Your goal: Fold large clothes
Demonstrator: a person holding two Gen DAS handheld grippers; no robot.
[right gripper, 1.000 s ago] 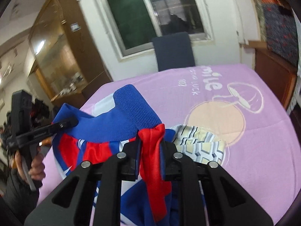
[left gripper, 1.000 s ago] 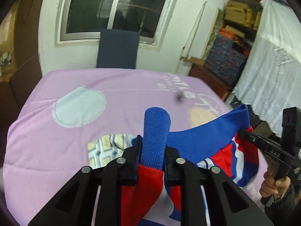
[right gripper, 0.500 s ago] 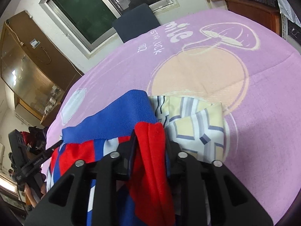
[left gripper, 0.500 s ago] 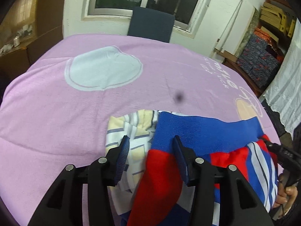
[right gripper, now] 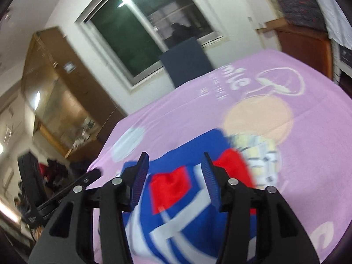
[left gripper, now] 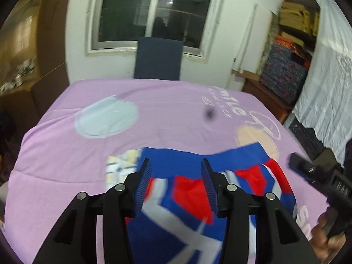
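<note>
A blue, red and white knitted garment [left gripper: 198,189] lies folded on the pink blanket [left gripper: 132,143]; it also shows in the right wrist view [right gripper: 182,193]. My left gripper [left gripper: 176,165] is open and empty just above the garment's left part. My right gripper [right gripper: 175,158] is open and empty above its right part. A yellow and grey patterned cloth [left gripper: 122,165] sticks out from under the garment, also in the right wrist view [right gripper: 261,156]. The right gripper shows at the right edge of the left wrist view [left gripper: 316,176].
The pink blanket [right gripper: 308,132] covers the whole table. A dark blue chair [left gripper: 158,59] stands at the far edge under the window. A wooden cabinet [right gripper: 55,101] is to the left, shelves with boxes [left gripper: 290,50] to the right.
Both grippers have let go of the garment and opened. The garment now lies flat on the blanket, and both grippers have lifted back from it.
</note>
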